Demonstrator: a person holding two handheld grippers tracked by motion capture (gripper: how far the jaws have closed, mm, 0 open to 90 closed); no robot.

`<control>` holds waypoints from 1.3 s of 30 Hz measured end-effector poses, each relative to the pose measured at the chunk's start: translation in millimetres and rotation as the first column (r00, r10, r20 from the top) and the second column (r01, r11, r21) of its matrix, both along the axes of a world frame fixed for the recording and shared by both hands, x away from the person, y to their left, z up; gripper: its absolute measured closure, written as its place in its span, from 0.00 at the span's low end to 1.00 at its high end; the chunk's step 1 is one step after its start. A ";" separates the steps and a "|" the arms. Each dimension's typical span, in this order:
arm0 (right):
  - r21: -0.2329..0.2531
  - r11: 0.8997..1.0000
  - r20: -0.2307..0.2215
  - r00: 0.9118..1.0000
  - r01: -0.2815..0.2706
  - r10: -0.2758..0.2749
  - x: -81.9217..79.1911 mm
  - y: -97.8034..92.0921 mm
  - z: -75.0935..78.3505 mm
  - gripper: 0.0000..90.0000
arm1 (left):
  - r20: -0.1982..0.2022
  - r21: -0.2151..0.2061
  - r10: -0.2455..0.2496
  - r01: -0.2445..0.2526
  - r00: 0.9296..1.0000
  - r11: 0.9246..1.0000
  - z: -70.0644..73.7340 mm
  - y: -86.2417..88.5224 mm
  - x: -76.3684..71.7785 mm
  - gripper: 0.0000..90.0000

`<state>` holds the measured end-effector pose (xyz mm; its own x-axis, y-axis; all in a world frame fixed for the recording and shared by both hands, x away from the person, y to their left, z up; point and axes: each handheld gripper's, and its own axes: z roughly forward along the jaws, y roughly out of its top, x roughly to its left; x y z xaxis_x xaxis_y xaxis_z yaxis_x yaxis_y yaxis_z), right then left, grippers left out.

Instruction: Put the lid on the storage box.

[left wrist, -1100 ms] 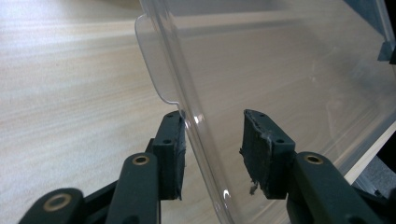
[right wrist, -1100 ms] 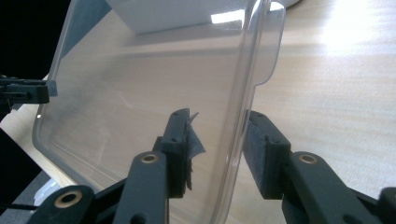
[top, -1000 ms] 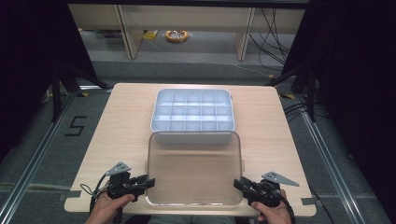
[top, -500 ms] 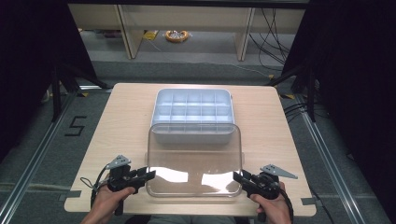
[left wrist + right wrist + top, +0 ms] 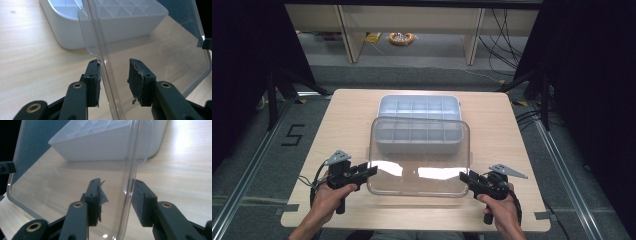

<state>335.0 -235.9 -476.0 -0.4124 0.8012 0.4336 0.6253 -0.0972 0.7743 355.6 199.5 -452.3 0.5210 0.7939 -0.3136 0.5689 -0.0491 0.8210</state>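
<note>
While the clear lid [image 5: 419, 157] hangs between both hands, these are the points that matter:
Lid position: lifted off the table [image 5: 337, 115], tilted, its far edge already overlapping the near part of the white compartment box [image 5: 418, 106] in the high view
Box position: centre of the table, beyond the lid, open and with empty cells as far as can be seen
Long axis: lid and box both run left to right, roughly parallel, so the coming move is forward and down rather than a turn
Left claw [image 5: 113, 80]: holds the lid's left short edge; the rim lies against one pad, a gap shows to the other, so it is part spread rather than pressed tight
Right claw [image 5: 116, 202]: on the right short edge, rim close to one pad, the other standing off, a similarly loose pinch
Nearer hand: neither, both sit level at the lid's near corners
Change from a second ago: the lid lay flat on the table in front of the box; now it is raised and carried forward over the box's near wall
</note>
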 end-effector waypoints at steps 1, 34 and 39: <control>0.009 1.000 -0.007 1.000 0.003 -0.003 1.7 0.8 2.7 0.69 | -0.018 -0.012 0.015 -0.015 1.000 1.000 2.4 -1.2 1.4 0.68; -0.040 0.991 0.063 0.990 0.128 -0.125 119.6 16.0 64.3 0.68 | -0.004 -0.005 0.180 -0.180 0.984 0.984 50.7 -16.7 120.0 0.66; -0.057 0.989 0.063 0.989 0.139 -0.136 140.2 14.5 59.1 0.67 | -0.009 0.007 0.199 -0.199 0.980 0.980 50.0 -21.2 134.8 0.66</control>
<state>475.2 -221.4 -417.0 -0.3200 0.8762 0.3603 0.5624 -0.1304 0.8165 490.4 178.3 -402.3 0.3495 0.8832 -0.3128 0.5759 0.0609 0.8153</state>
